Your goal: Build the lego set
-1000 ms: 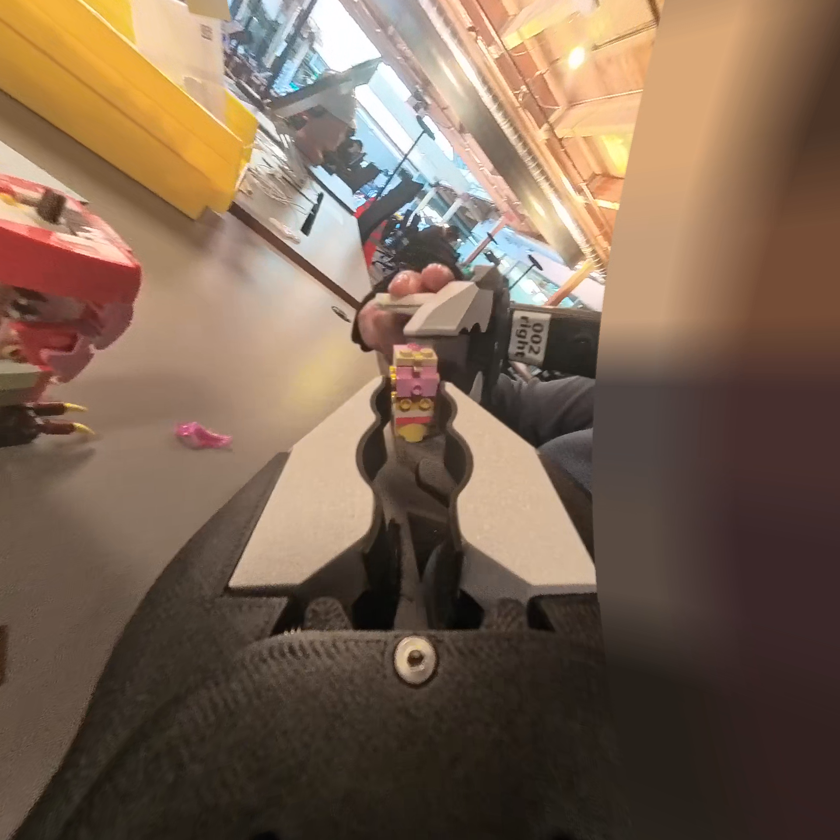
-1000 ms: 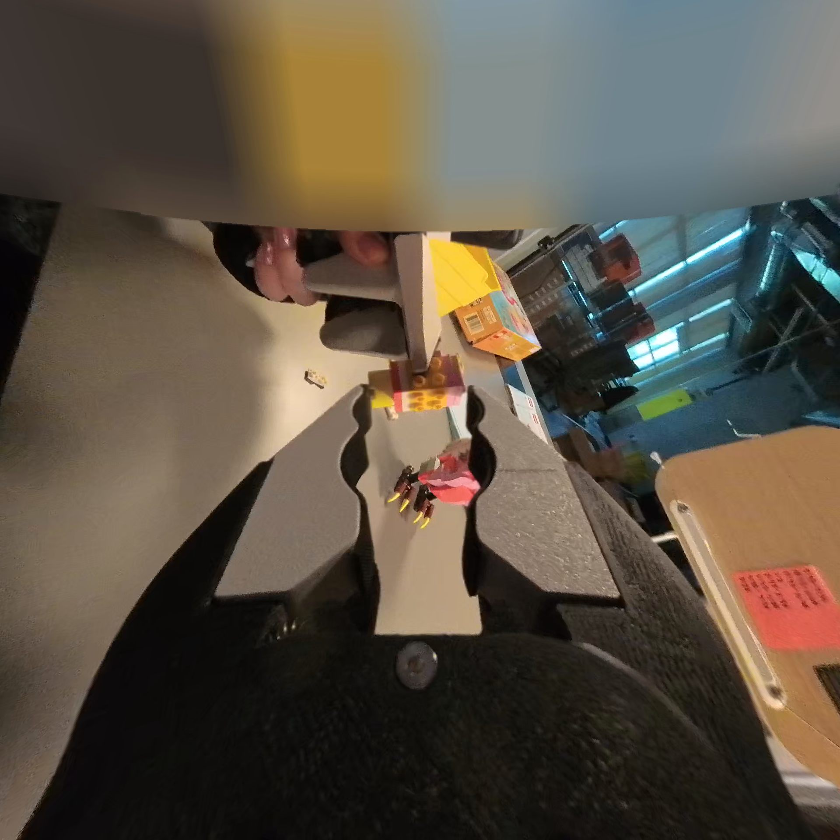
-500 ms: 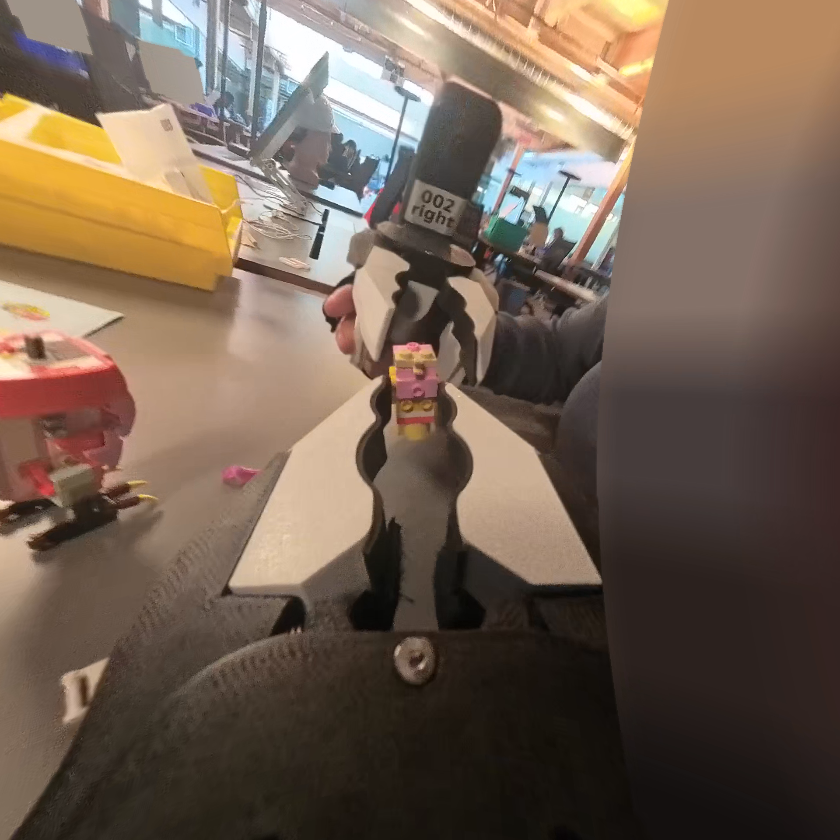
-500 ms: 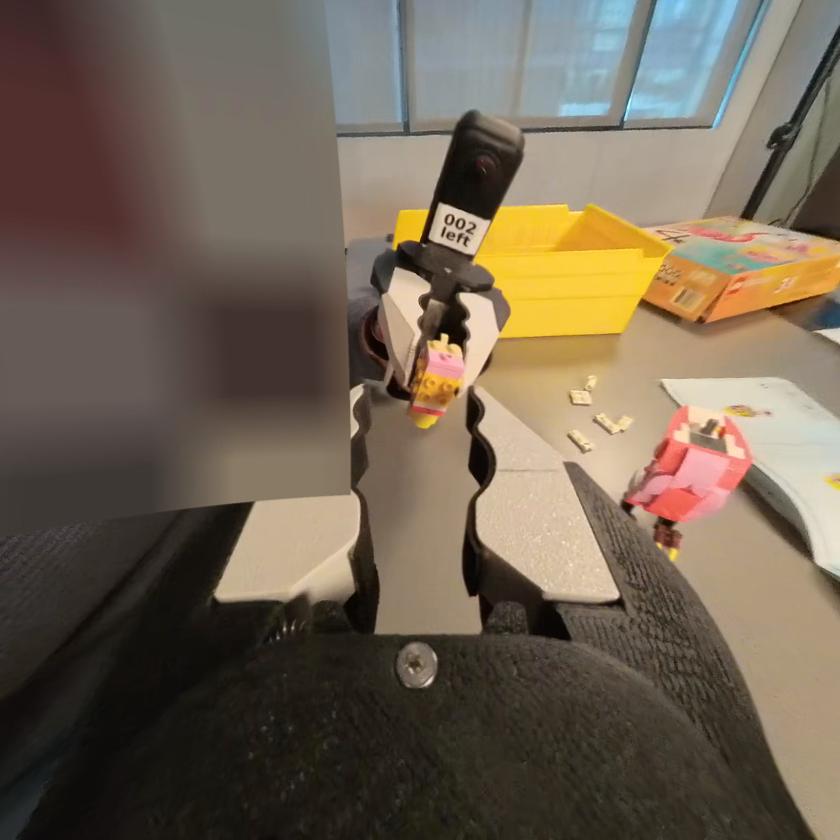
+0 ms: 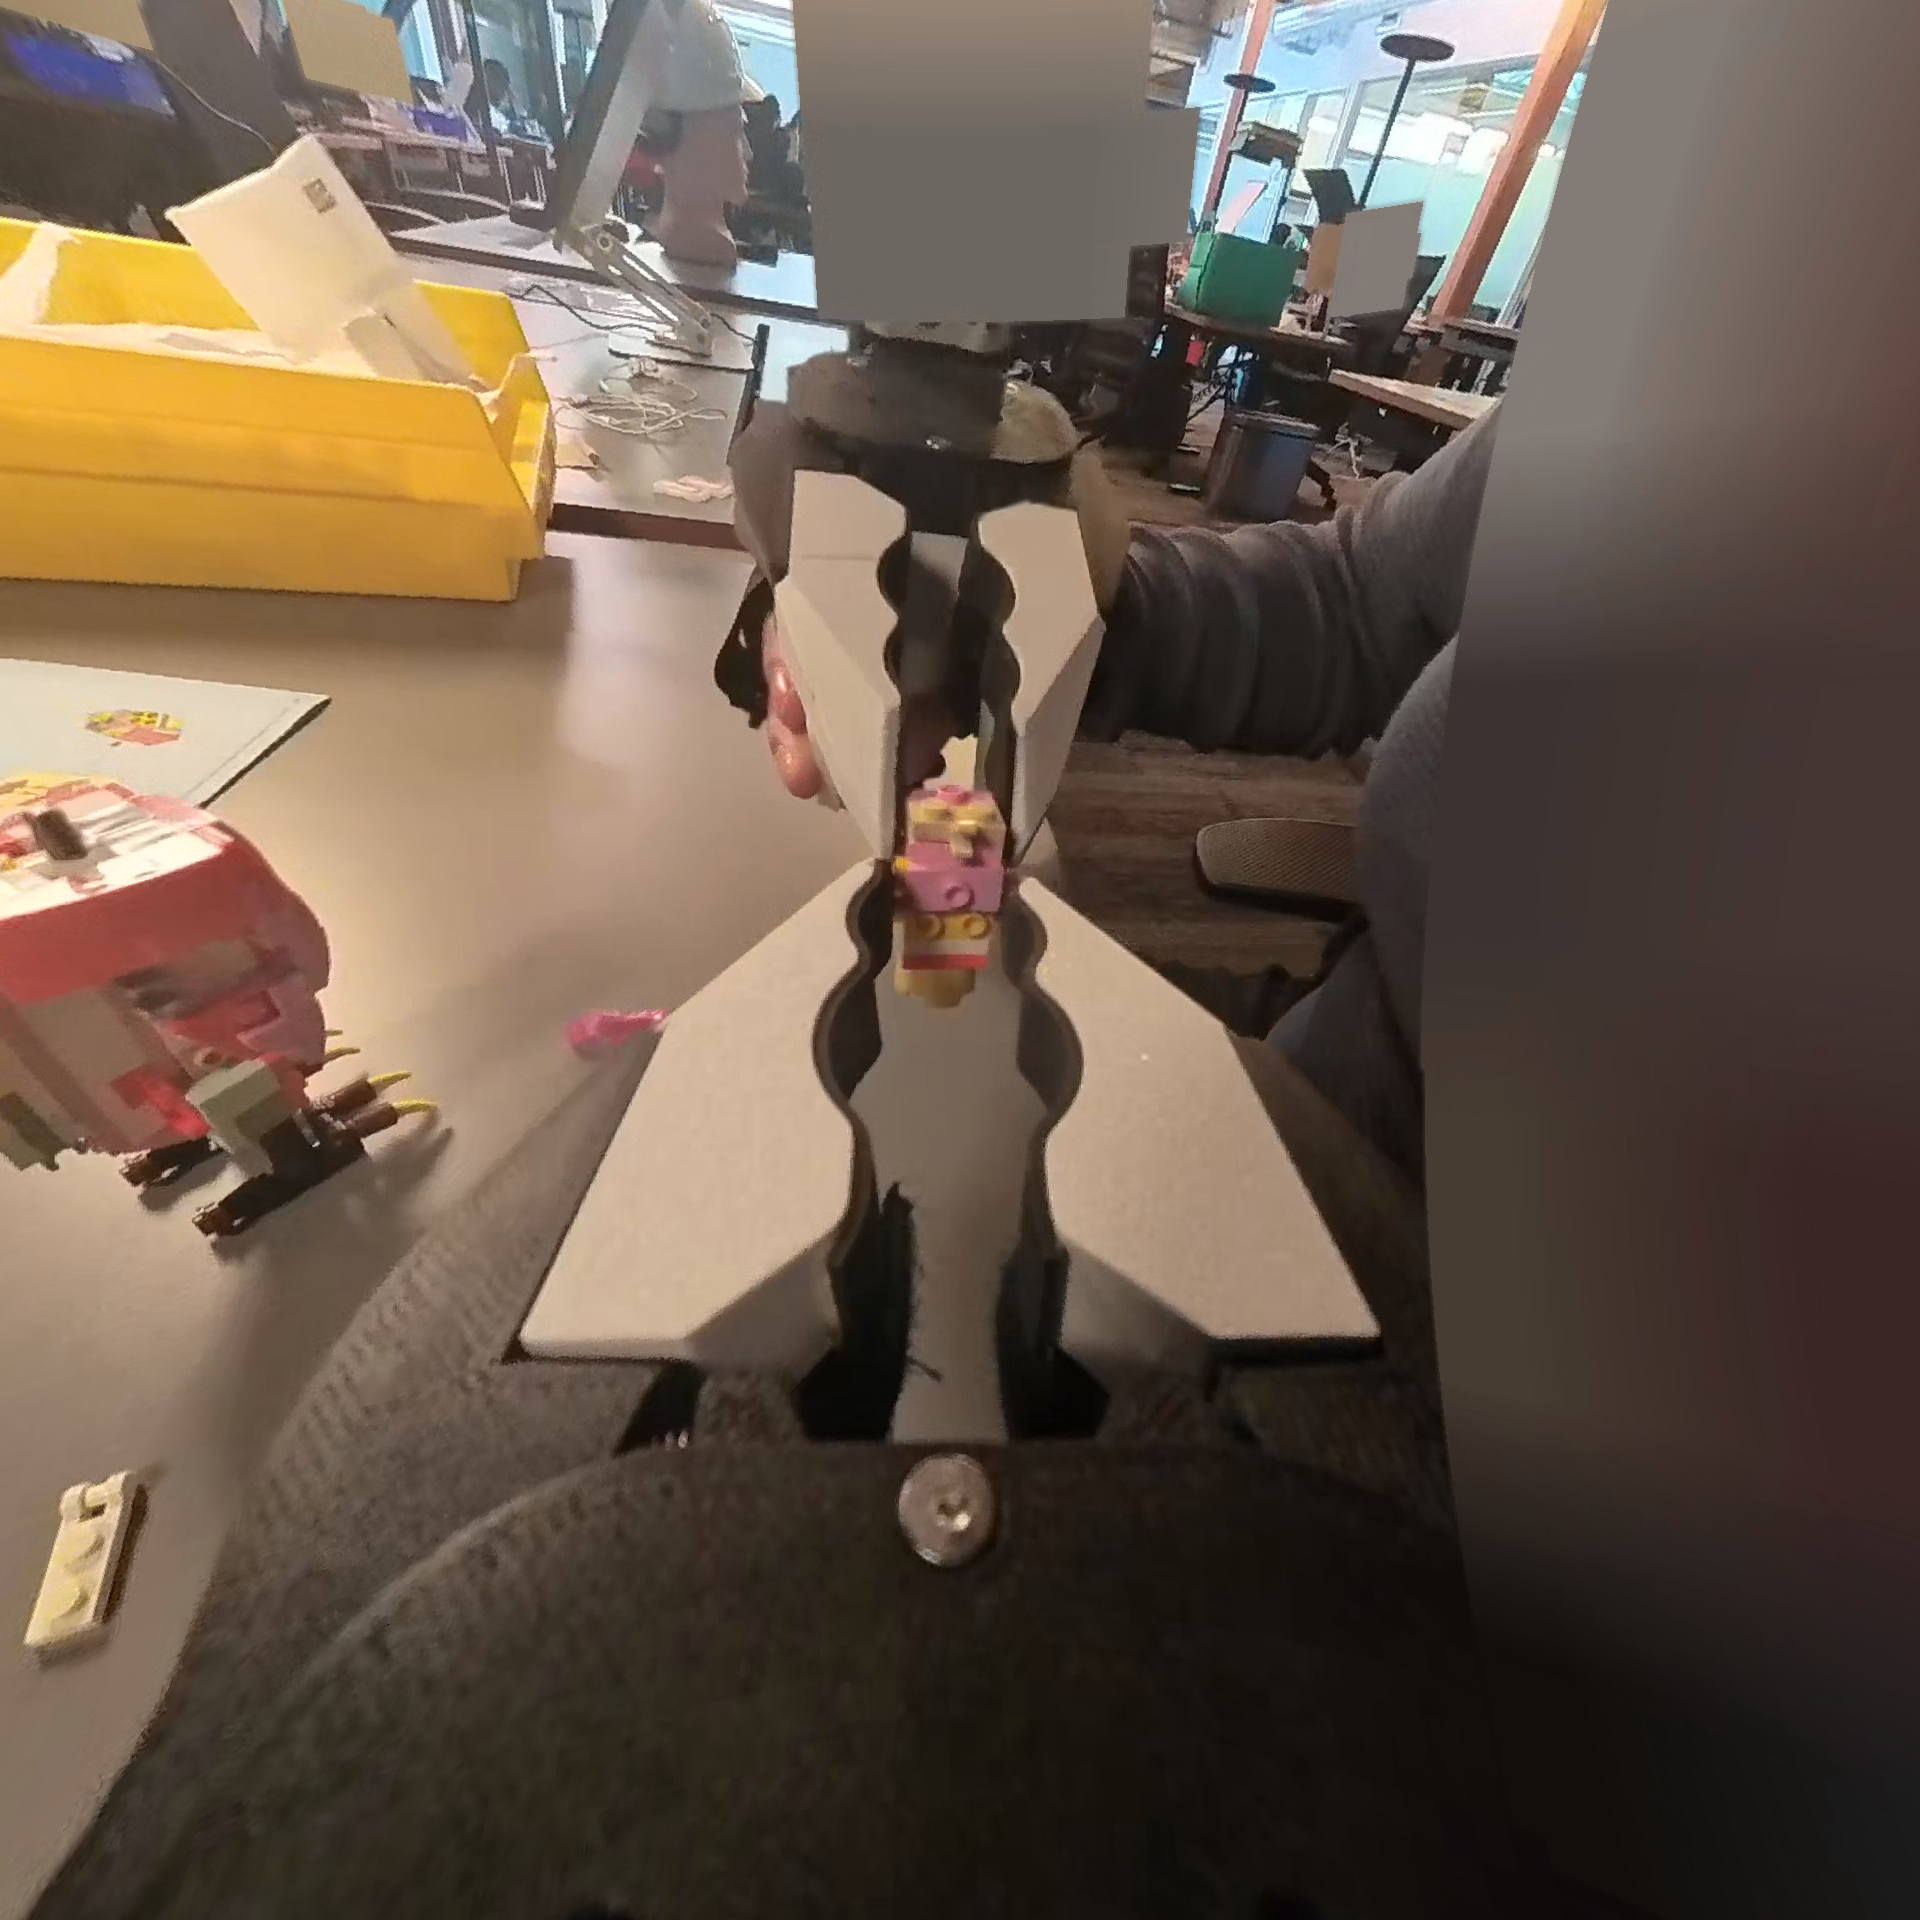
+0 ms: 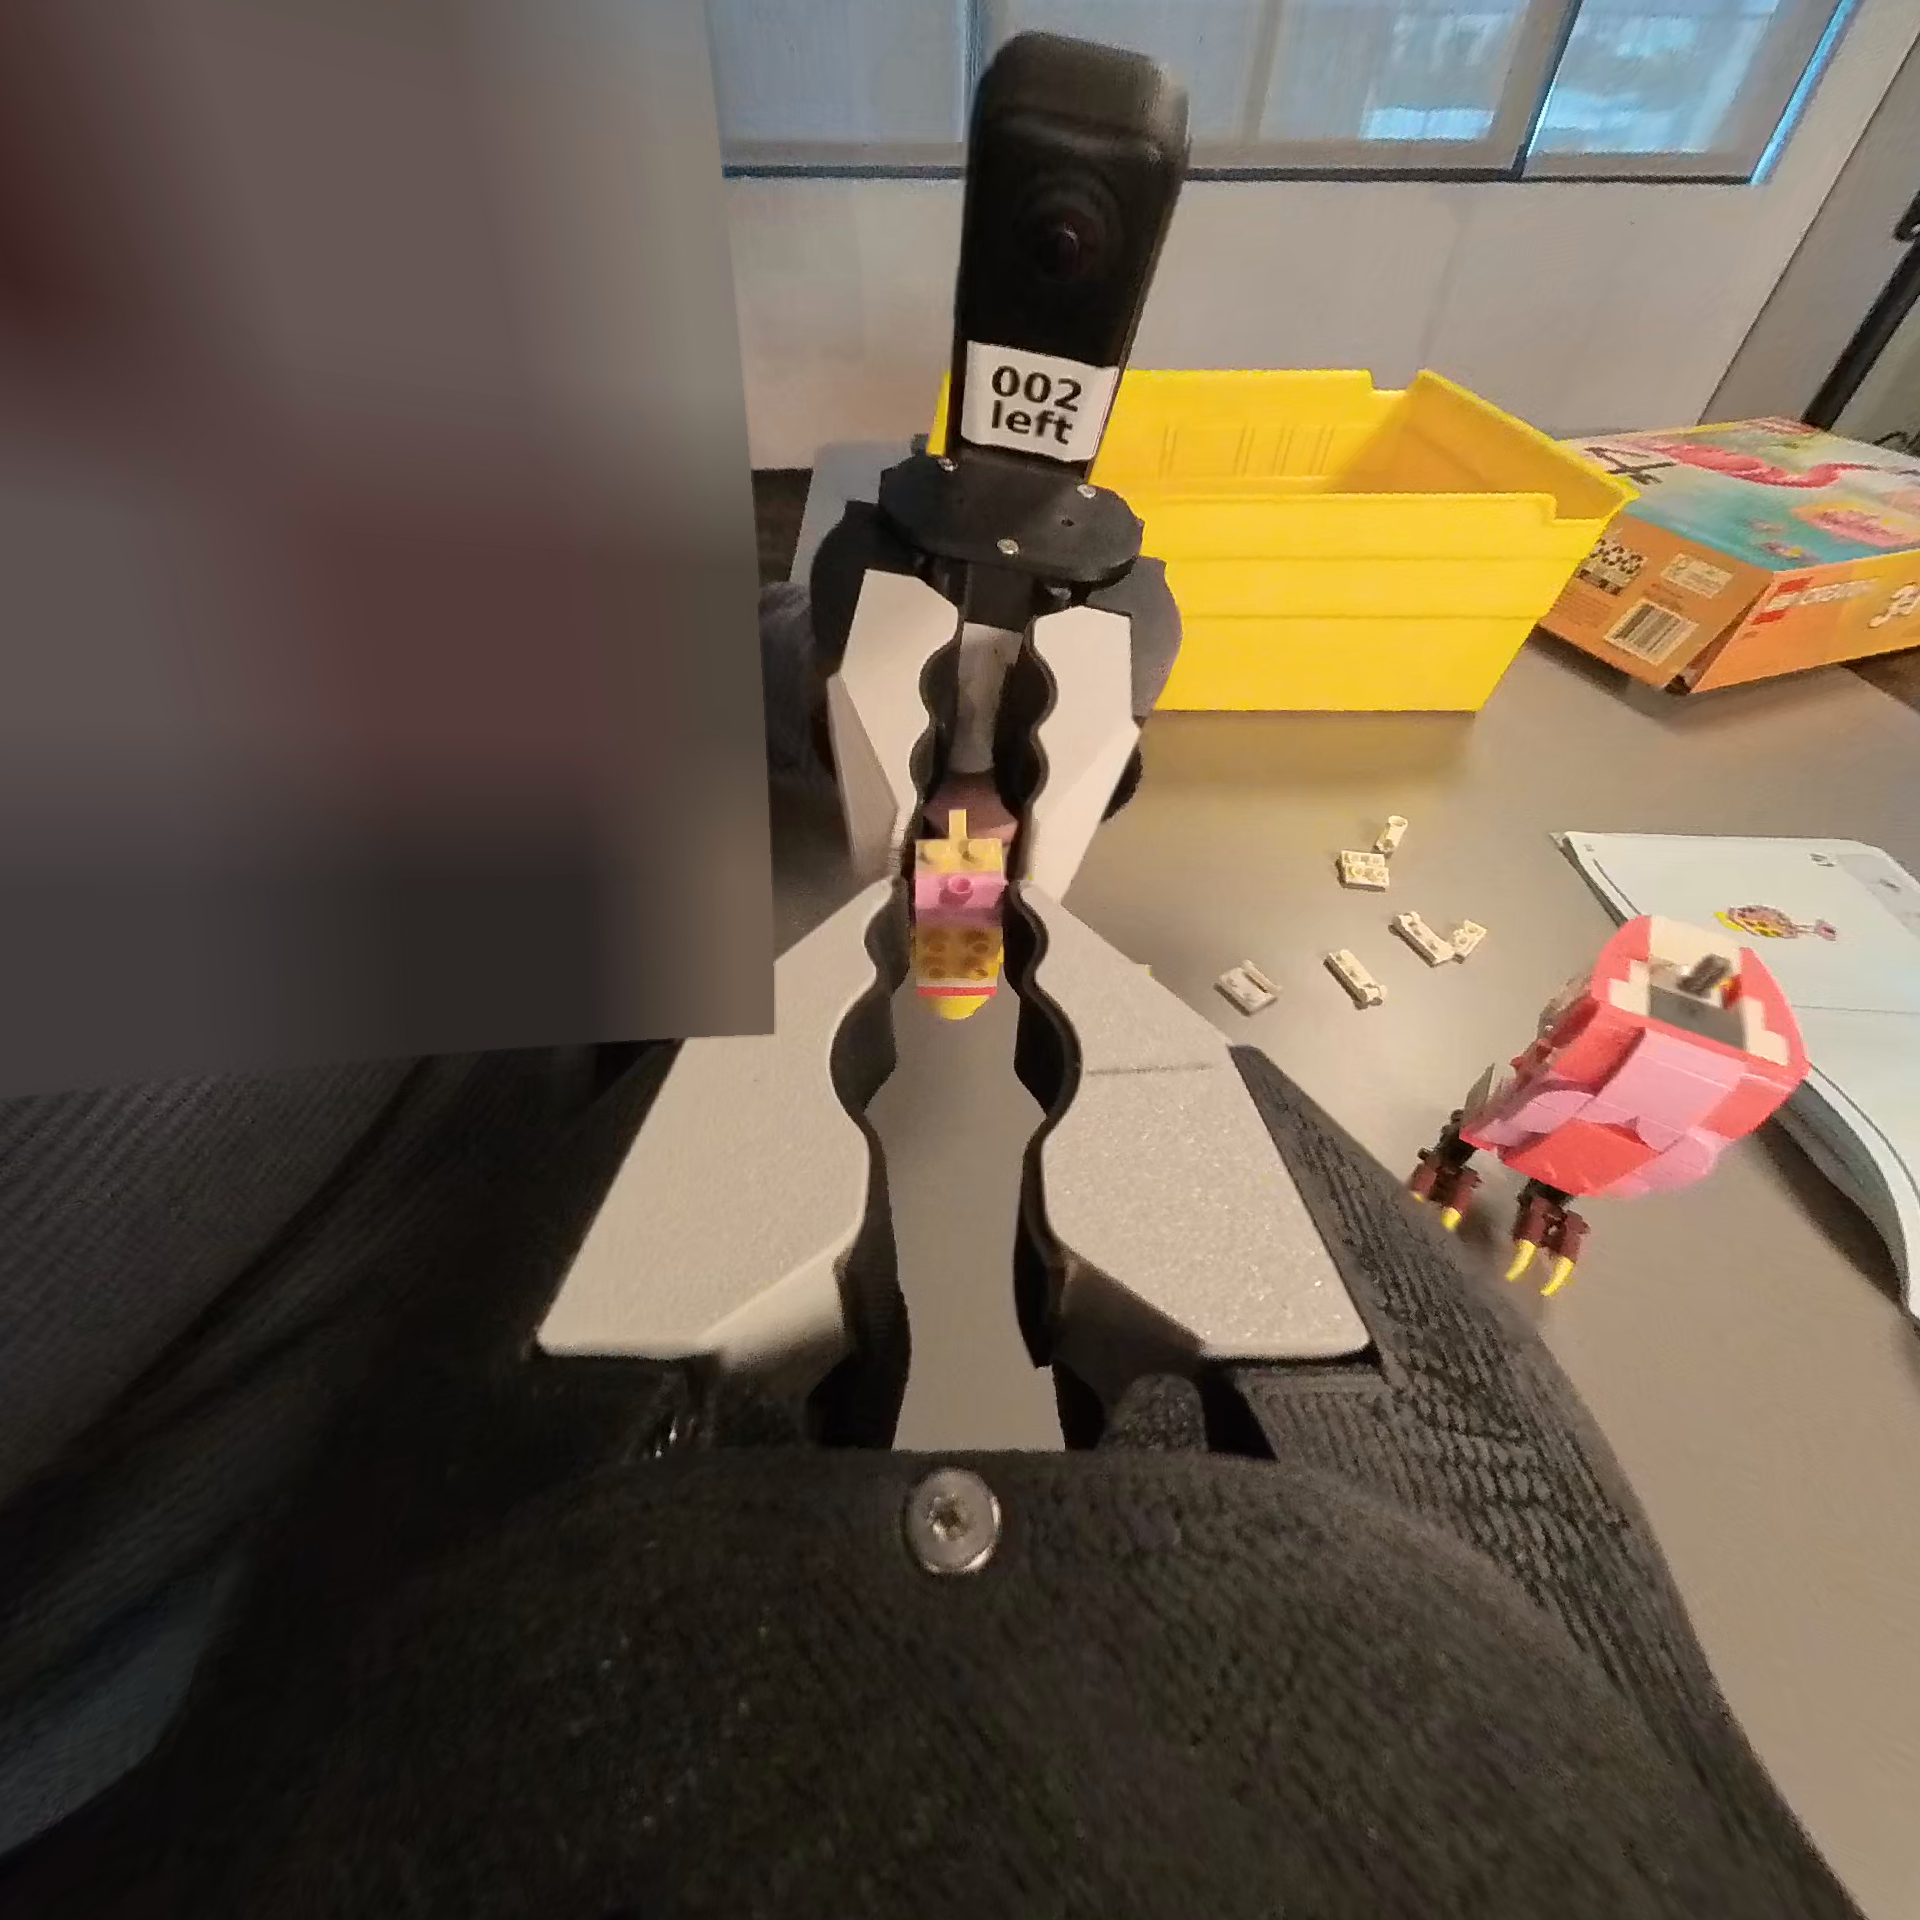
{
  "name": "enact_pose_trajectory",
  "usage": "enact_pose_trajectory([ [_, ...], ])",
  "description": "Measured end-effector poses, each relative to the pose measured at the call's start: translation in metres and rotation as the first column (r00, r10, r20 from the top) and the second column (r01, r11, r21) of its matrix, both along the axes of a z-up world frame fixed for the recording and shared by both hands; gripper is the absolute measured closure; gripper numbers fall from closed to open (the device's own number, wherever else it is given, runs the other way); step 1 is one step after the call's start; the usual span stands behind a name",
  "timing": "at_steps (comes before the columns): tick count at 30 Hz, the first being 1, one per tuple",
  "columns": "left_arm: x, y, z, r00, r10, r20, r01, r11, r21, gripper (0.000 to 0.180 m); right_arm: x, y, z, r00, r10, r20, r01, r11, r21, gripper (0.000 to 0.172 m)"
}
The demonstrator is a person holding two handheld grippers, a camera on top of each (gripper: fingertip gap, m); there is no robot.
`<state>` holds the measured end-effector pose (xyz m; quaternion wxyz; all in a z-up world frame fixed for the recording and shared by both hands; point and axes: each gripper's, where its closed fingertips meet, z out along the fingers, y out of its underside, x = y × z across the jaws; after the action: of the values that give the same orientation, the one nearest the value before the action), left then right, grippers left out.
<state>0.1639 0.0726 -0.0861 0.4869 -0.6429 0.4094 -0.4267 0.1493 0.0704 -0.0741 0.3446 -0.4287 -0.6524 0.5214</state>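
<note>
both tongs meet tip to tip above the bench, the left tongs and right tongs each clenched on one small pink-and-yellow brick stack. a red brick creature stands on the bench to the side, near scattered pale brick pieces and a yellow bin.

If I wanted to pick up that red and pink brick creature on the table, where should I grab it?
Probably the red and pink brick creature is best gripped across its wide blocky body, coming down from above with the claw closing on the two flat red sides. Its thin legs with yellow tips look too spindly to hold.
</note>
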Motion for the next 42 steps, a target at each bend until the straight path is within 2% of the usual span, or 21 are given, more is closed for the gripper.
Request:
enact_pose_trajectory([
  [1, -0.001, 0.002, -0.001, 1.0, 0.011, 0.001, -0.011, 1.0, -0.015, 0.161, 0.0, 0.001, -0.002, 1.0, -0.004, 0.0, 0.004, 1.0, 0.018, 0.157],
  [5, -0.01, 0.013, -0.015, 0.998, 0.064, -0.009, -0.065, 0.991, -0.117, 0.132, 0.0, 0.02, -0.023, 0.996, -0.055, 0.072, 0.05, 0.997, 0.06, 0.157],
  [11, -0.045, 0.038, -0.003, 0.962, 0.259, 0.087, -0.253, 0.965, -0.074, 0.134, 0.0, 0.037, -0.059, 0.978, -0.08, 0.195, 0.066, 0.995, 0.078, 0.157],
  [16, -0.067, 0.048, 0.004, 0.922, 0.36, 0.141, -0.356, 0.933, -0.048, 0.135, 0.002, 0.038, -0.076, 0.965, -0.059, 0.254, 0.039, 0.996, 0.083, 0.157],
  [21, -0.072, 0.052, 0.003, 0.912, 0.39, 0.127, -0.391, 0.92, -0.02, 0.132, 0.005, 0.04, -0.077, 0.966, -0.046, 0.253, 0.027, 0.996, 0.079, 0.156],
  [30, -0.073, 0.055, 0.002, 0.904, 0.406, 0.135, -0.406, 0.913, -0.031, 0.118, 0.01, 0.04, -0.069, 0.976, -0.036, 0.214, 0.028, 0.999, 0.041, 0.128],
  [33, -0.078, 0.058, 0.003, 0.887, 0.441, 0.137, -0.444, 0.896, -0.007, 0.116, 0.015, 0.047, -0.053, 0.992, -0.04, 0.123, 0.042, 0.999, -0.008, 0.126],
  [35, -0.08, 0.06, 0.003, 0.874, 0.47, 0.124, -0.477, 0.879, 0.028, 0.115, 0.017, 0.064, -0.028, 0.995, -0.101, -0.025, 0.099, 0.993, -0.069, 0.13],
  [37, -0.083, 0.062, 0.004, 0.857, 0.504, 0.103, -0.513, 0.854, 0.086, 0.115, 0.017, 0.102, 0.002, 0.936, -0.278, -0.218, 0.249, 0.957, -0.15, 0.14],
  [39, -0.086, 0.064, 0.005, 0.836, 0.543, 0.083, -0.549, 0.823, 0.149, 0.114, 0.024, 0.153, 0.018, 0.784, -0.503, -0.363, 0.458, 0.864, -0.208, 0.149],
  [42, -0.088, 0.066, 0.005, 0.813, 0.579, 0.06, -0.575, 0.784, 0.234, 0.115, 0.034, 0.202, 0.024, 0.595, -0.664, -0.454, 0.672, 0.72, -0.172, 0.157],
])
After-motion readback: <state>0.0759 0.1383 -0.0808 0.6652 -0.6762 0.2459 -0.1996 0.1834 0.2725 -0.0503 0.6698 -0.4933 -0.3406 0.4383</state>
